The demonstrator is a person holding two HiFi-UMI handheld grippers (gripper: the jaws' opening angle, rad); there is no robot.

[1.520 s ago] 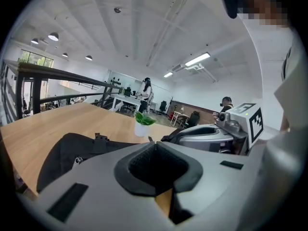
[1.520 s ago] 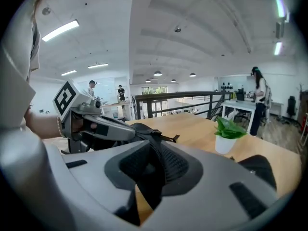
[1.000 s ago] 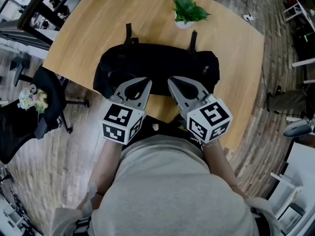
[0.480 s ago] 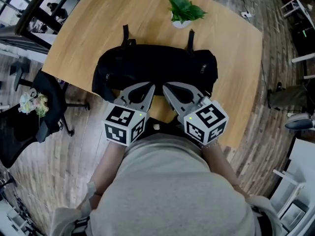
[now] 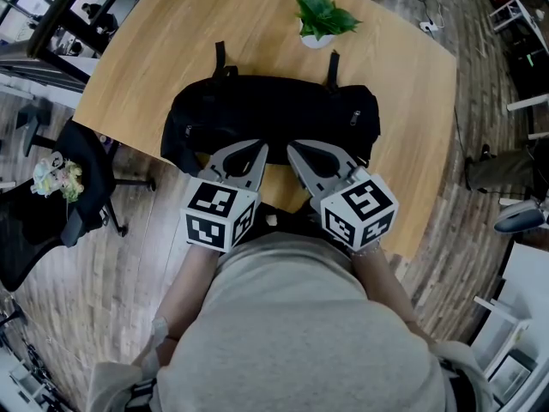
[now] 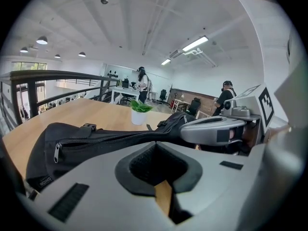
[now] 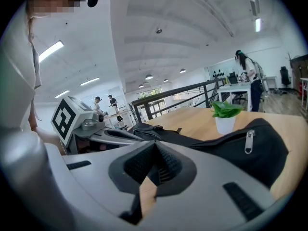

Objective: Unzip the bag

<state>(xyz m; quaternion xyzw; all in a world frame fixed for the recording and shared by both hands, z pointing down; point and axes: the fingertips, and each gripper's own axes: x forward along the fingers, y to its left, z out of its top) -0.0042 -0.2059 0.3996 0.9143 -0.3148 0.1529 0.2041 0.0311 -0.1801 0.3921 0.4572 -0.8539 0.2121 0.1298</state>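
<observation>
A black bag lies lengthwise on the round wooden table, zipped along its top. In the left gripper view one zipper pull hangs at the bag's left end. The right gripper view shows another pull near the bag's right end. My left gripper and right gripper hover side by side at the bag's near edge, tips over its middle. Both are shut with nothing between the jaws. Neither touches a zipper pull.
A small potted plant in a white pot stands behind the bag. A black office chair is on the wooden floor to the left of the table. People stand at desks in the far background.
</observation>
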